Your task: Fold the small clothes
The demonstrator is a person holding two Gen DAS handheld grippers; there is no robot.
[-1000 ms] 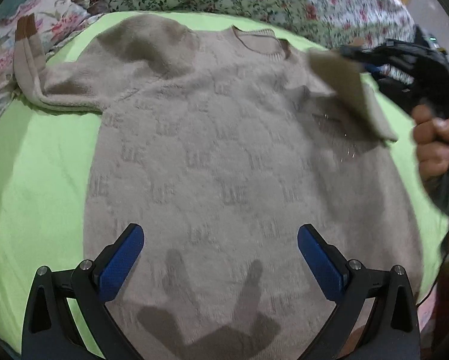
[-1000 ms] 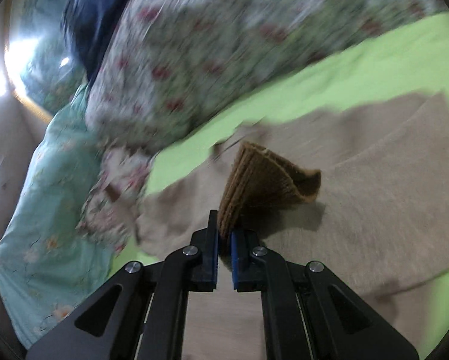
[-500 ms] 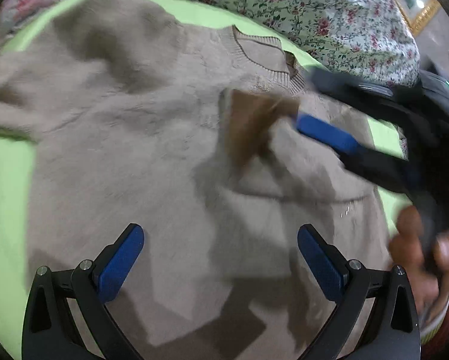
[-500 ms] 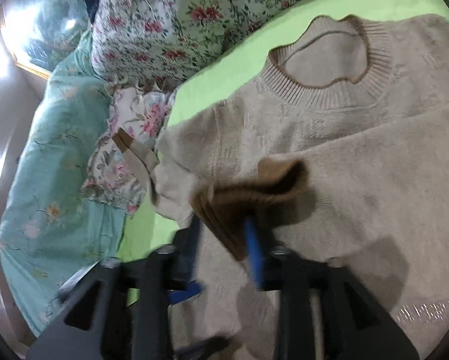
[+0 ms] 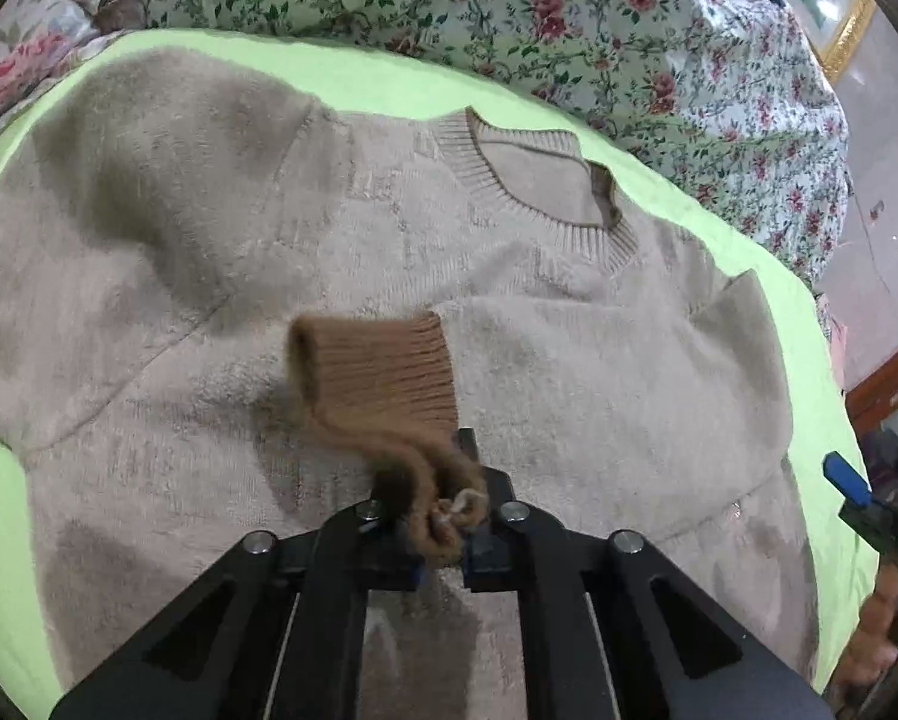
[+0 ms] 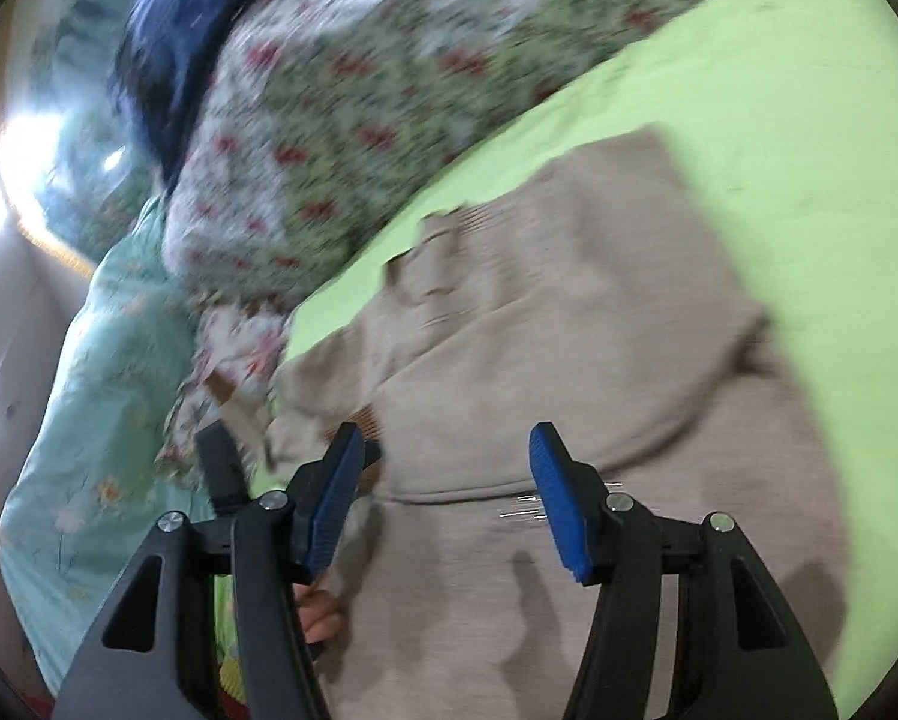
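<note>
The sweater (image 5: pixel 221 276) lies flat on the green sheet (image 5: pixel 5 516); the left gripper (image 5: pixel 443 546) is pinched tight on its brown cuff (image 5: pixel 383 372), probably to fold the sleeve across; the right gripper (image 6: pixel 449 504) hangs wide apart, holding nothing.

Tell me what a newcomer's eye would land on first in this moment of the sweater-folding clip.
First, the brown ribbed cuff lying mid-chest on the beige sweater, its corner pinched in the shut left gripper at the bottom of the left wrist view. Next, the bright lime-green sheet framing the sweater, with a floral quilt beyond the neckline. In the blurred right wrist view, the right gripper hangs open and empty over the fabric.
</note>
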